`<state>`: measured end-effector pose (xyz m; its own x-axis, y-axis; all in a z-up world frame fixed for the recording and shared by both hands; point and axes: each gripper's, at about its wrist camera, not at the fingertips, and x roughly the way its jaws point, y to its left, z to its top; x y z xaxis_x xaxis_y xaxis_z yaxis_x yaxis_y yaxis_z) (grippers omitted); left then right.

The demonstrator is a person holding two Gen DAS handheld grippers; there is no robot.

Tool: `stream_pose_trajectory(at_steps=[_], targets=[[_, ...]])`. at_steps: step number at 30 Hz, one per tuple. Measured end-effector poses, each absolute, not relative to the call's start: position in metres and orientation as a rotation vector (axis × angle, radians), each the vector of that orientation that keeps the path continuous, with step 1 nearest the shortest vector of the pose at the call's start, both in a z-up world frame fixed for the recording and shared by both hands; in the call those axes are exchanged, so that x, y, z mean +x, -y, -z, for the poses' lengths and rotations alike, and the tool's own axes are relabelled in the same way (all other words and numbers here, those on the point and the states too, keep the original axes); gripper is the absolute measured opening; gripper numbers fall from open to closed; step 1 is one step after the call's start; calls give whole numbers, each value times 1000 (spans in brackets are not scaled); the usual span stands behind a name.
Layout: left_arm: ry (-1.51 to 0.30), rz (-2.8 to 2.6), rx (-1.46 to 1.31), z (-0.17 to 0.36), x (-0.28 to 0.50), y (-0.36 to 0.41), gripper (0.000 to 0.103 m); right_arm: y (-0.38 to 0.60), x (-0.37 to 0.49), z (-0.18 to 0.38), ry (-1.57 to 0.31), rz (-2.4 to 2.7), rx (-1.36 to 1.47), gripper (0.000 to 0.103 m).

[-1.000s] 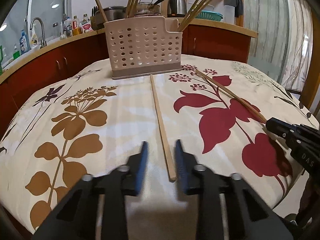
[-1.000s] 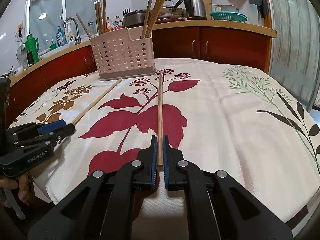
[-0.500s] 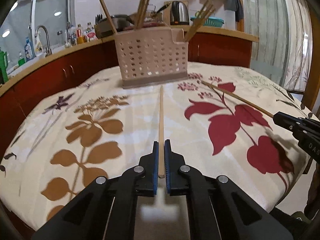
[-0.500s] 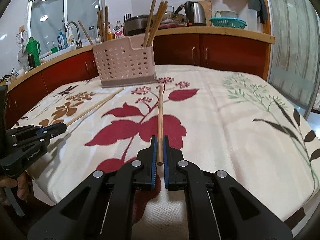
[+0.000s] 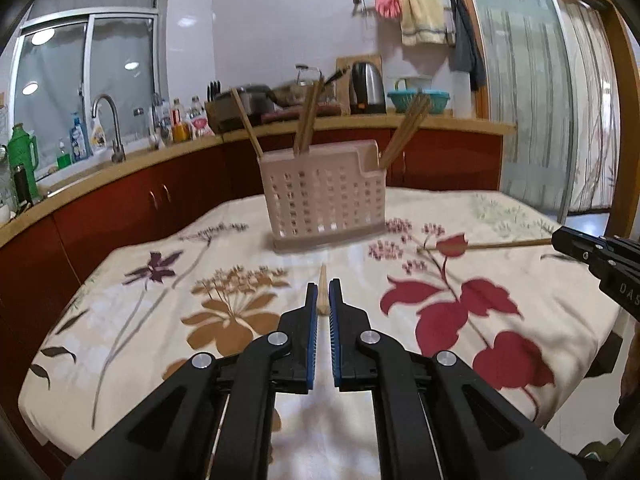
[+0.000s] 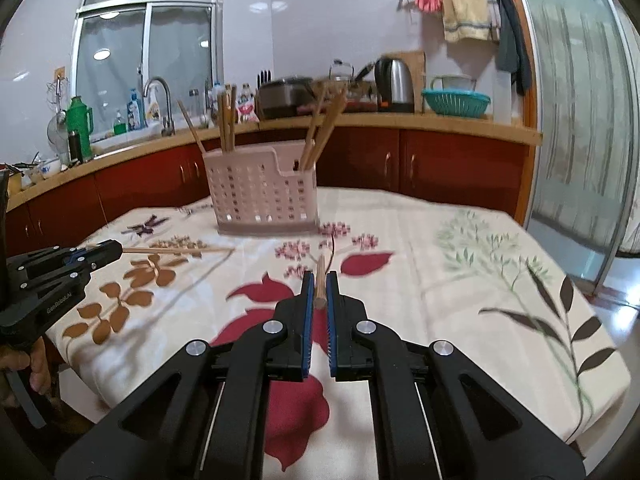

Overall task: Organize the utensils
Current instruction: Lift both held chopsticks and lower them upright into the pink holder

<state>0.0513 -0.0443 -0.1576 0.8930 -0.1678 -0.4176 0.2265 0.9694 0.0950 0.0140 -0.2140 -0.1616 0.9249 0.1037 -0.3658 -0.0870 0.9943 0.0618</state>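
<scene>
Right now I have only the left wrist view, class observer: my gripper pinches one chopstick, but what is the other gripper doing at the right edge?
Observer: The right gripper is shut on its own chopstick, gripped at the thick end, tip pointing toward the basket.
Operator: Is my chopstick off the cloth?
Observer: From the right wrist view, the left gripper holds its chopstick roughly level above the tablecloth, clear of it.
Operator: Anyone's hand visible?
Observer: Yes, fingers wrap the left gripper's handle at the lower left edge.
</scene>
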Motion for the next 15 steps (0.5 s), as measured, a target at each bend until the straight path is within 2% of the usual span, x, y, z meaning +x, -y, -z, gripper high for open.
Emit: stream_pose_trajectory(at_steps=[15], targets=[[-358,204,89,104,38,26,6,212,-1,117,-288,-131,54,6]])
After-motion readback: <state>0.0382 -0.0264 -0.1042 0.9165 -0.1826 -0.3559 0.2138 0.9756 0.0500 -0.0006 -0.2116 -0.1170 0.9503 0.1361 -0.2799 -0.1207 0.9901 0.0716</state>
